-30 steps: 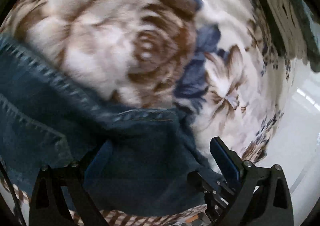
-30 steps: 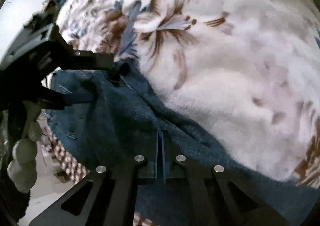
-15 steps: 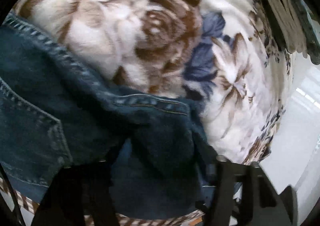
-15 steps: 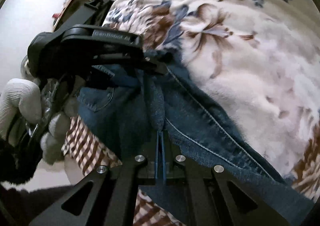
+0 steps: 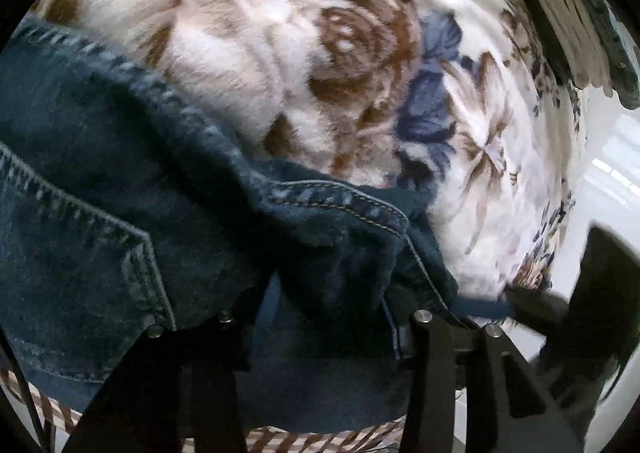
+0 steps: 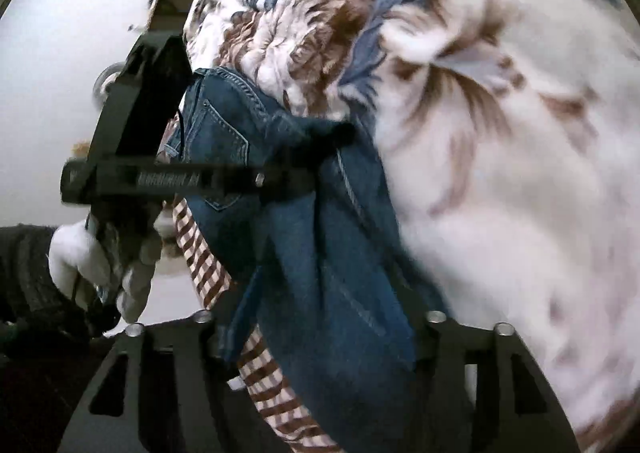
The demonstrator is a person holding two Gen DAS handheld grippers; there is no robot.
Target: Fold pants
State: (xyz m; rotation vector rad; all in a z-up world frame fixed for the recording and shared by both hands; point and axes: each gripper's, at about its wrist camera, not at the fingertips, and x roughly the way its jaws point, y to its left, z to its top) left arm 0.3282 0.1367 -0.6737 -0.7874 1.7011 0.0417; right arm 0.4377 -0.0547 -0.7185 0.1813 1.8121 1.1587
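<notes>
I see a plush cream blanket with brown and blue flowers filling most of both views. A brown-and-white checked cloth hangs at its near edge. Beyond lies a pale, glossy floor, and a white wall.

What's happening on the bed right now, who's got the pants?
A person is folding dark blue jeans on a floral fleece blanket, with a tool in each hand. The left tool has a bunched edge of denim between its fingers, though it is unclear whether it is clamped. The right tool is open, with denim lying between its fingers. A brown checked cloth shows under the jeans.
</notes>
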